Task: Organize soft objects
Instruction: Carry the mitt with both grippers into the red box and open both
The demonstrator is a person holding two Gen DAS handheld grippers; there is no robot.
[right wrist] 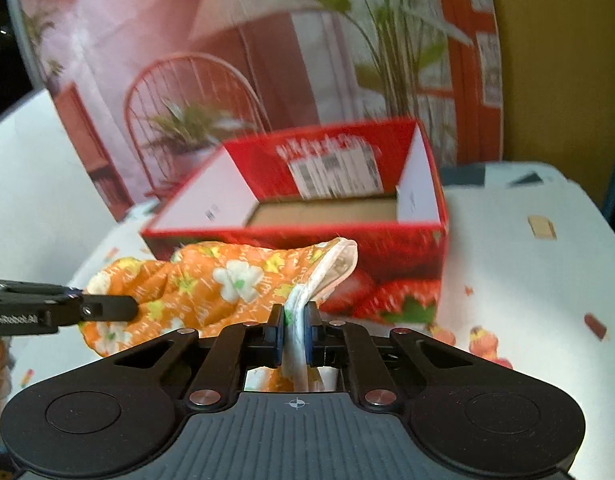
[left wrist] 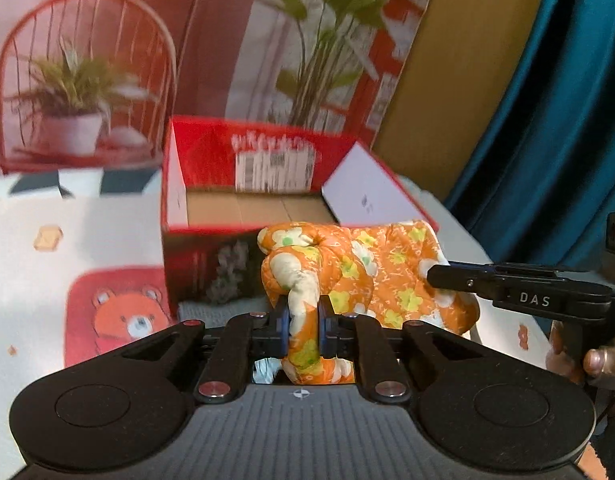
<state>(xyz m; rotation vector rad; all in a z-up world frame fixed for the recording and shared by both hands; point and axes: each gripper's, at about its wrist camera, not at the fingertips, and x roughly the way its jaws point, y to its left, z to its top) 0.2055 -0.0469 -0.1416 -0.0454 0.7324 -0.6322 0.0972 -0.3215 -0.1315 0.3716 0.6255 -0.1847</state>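
Both the left gripper [left wrist: 303, 328] and right gripper [right wrist: 295, 334] clamp the orange flowered quilted mitt [left wrist: 371, 276]; next, carry it forward beyond the jaws into the open red cardboard box [left wrist: 263, 160].

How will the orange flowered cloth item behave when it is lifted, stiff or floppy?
Probably floppy: the orange flowered cloth item bunches and folds between the two grips. It looks padded, so likely light and squashy. Its white-edged opening droops, so loose parts may sag or catch on the red box.

Patterned tablecloth [right wrist: 507, 240] covers table; red box [right wrist: 387, 256] rests there.
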